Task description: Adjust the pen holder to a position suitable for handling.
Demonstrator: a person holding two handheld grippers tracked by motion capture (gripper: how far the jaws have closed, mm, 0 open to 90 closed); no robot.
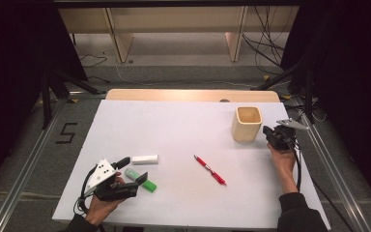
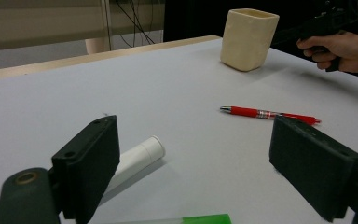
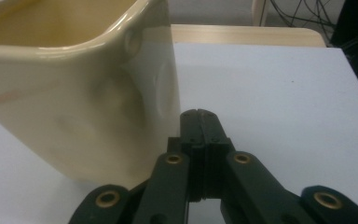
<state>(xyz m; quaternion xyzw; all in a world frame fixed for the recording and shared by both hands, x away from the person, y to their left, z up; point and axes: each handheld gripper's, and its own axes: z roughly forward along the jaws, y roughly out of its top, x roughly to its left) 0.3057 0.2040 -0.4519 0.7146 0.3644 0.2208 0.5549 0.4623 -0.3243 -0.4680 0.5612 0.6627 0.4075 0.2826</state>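
**Closed right claw beside the cup, left claw wide over the caps**

Right now the right claw (image 3: 199, 116) has its two black jaws pressed together with nothing between them, and its tip sits just beside the near right corner of the cream square ceramic cup (image 3: 74, 93). From the right gripper view I cannot tell whether the tip touches the glazed wall or stands a hair off it. On the high view the cup (image 1: 247, 123) stands upright at the far right of the white surface (image 1: 183, 130), with the right claw (image 1: 269, 133) at its right side.

The left claw (image 2: 196, 163) is spread wide and holds nothing. It hovers at the near left, over the white cylindrical cap (image 2: 140, 158) and just beyond the green rectangular piece (image 2: 205, 219). A red pen with a silver tip (image 2: 265, 113) lies well apart from both, near the middle.

My judgement is that the risk lies with the cup. A closed claw pressing high on a smooth wall could tip the cup over to the left or skid it toward the far edge rather than slide it neatly. The rounded corner gives a poor bearing point, so the tip could slip off. On the left, jaws closing on the round cap could make it roll away.
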